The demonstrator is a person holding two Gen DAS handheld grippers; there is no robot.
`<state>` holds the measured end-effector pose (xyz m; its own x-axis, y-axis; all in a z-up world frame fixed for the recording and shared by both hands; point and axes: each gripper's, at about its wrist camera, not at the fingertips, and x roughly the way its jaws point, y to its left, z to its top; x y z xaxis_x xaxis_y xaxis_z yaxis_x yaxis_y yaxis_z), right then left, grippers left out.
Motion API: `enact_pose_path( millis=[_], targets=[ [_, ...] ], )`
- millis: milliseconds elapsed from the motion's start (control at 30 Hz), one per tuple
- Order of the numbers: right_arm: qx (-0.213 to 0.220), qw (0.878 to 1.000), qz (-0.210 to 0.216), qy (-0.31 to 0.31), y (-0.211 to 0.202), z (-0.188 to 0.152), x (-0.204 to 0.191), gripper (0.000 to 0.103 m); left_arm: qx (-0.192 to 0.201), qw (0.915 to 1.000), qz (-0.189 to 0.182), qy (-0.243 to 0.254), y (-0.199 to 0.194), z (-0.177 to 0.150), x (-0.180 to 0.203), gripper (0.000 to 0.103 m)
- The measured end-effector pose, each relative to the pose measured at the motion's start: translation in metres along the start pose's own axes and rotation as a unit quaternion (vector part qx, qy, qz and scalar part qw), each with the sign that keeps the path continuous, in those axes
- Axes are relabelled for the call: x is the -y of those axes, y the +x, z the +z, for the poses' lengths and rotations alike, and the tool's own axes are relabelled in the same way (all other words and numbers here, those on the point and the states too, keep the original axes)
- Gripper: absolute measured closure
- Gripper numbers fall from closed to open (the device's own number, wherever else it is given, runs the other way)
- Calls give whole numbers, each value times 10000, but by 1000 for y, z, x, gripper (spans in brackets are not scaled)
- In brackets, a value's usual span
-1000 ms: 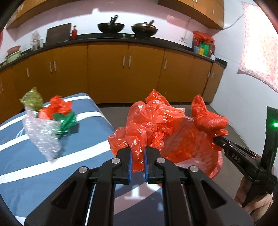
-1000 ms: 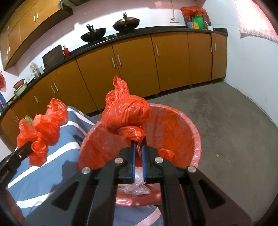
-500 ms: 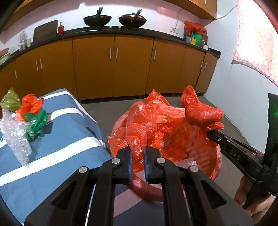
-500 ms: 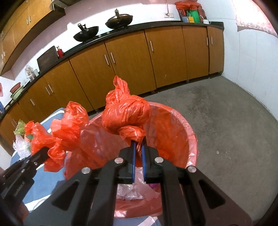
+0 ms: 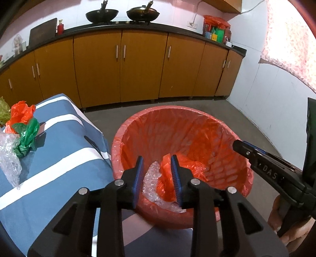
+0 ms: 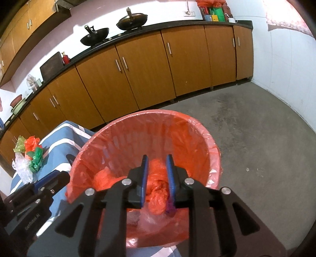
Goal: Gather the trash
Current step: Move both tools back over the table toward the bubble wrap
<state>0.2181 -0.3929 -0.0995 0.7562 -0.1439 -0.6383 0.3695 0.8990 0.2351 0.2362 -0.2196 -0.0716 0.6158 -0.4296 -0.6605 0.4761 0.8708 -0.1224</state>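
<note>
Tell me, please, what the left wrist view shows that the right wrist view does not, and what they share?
Left wrist only: a hand under the right tool, and bubble wrap lying in the bin.
Right wrist only: a wide stretch of bare floor and a bowl on the counter's left end.
Both: the red-lined bin, red bags inside it, the striped table with leftover trash, two woks, both tools open.

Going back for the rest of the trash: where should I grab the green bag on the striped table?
Take the green bag by its upper bunched folds, coming down from above on the side facing the bin. Its lower end lies against the bubble wrap and an orange bag crowds it behind, so the near side looks freest. The left hand-held gripper, jaws open and empty, is nearer.
</note>
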Motion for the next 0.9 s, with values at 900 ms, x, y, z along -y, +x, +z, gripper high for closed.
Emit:
enact_pose_path(
  millis=[900],
  targets=[
    [104, 9984, 191, -530, -21, -5, -55, 76, 245, 9949, 722, -661, -50, -13, -82, 70]
  ],
)
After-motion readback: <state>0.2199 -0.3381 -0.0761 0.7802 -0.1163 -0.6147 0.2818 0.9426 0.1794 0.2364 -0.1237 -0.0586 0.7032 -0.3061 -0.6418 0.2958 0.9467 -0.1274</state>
